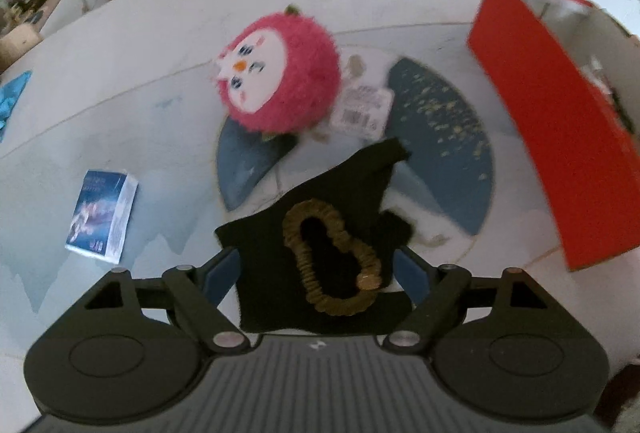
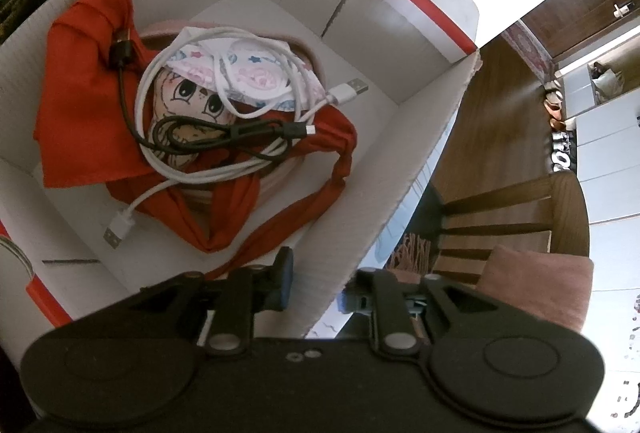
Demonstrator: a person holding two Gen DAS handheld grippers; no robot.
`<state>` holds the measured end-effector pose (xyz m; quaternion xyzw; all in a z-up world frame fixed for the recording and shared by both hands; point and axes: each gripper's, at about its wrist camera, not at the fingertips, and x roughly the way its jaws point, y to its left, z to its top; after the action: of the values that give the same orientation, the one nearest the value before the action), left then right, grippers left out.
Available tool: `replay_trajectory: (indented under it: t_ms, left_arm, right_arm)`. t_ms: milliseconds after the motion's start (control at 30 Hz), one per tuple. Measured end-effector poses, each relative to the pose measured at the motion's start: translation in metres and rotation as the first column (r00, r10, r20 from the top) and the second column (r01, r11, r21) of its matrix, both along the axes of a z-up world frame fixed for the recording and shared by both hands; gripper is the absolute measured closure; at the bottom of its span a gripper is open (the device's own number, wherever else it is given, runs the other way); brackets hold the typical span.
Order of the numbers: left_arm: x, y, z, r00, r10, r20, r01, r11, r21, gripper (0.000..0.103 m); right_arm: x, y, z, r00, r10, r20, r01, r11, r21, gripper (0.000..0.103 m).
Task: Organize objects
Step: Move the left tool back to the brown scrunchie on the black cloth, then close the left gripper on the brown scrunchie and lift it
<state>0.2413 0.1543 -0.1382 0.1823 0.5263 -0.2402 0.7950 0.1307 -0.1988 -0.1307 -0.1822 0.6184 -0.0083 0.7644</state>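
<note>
Cables (image 2: 224,137) and red cloth (image 2: 80,105) already lie in the box (image 2: 420,137); left gripper (image 1: 316,269) fingers wide around the black cloth (image 1: 280,253), ungripped; right gripper (image 2: 316,285) pinches the box wall; plush (image 1: 280,77) and packet (image 1: 102,217) remain on the bench (image 1: 140,53).

Little can be read. A paper tag (image 1: 362,109) hangs on the pink plush toy (image 1: 280,73), ahead of the left hand-held gripper (image 1: 318,269); it carries a barcode and small print too blurred to make out. The blue and white small box (image 1: 102,213), off to that gripper's left on the tabletop (image 1: 160,45), bears print that is illegible. In the right wrist view, white letters on a dark thing (image 2: 562,153) on the floor are partly hidden and unreadable.
</note>
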Motion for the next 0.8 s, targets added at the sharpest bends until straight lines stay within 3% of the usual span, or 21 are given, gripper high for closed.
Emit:
replay_trajectory:
  t_ms: [233,267,333,533,800]
  left_arm:
    - [0.007,0.008,-0.021,0.996,0.086,-0.037,-0.086,0.996,-0.011,0.022]
    - [0.007,0.008,-0.022,0.995,0.092,-0.037,-0.093,0.996,-0.016,0.033]
    - [0.008,0.010,-0.022,0.992,0.112,-0.053,-0.114,0.993,-0.034,0.044]
    - [0.013,0.011,-0.023,0.987,0.129,-0.095,-0.134,0.989,-0.057,0.070]
    - [0.014,0.009,-0.030,0.983,0.154,-0.103,-0.157,0.987,-0.030,0.080]
  right_arm:
    - [0.000,0.001,-0.001,1.000,-0.002,-0.001,0.002,1.000,-0.007,0.082]
    - [0.000,0.001,-0.001,1.000,-0.004,-0.001,0.004,1.000,-0.005,0.082]
    - [0.000,0.000,-0.001,1.000,-0.005,-0.001,0.005,1.000,-0.004,0.082]
    - [0.000,0.000,-0.001,1.000,0.001,-0.003,-0.001,1.000,-0.007,0.082]
    - [0.000,0.001,-0.001,1.000,0.005,-0.001,-0.005,1.000,-0.012,0.082]
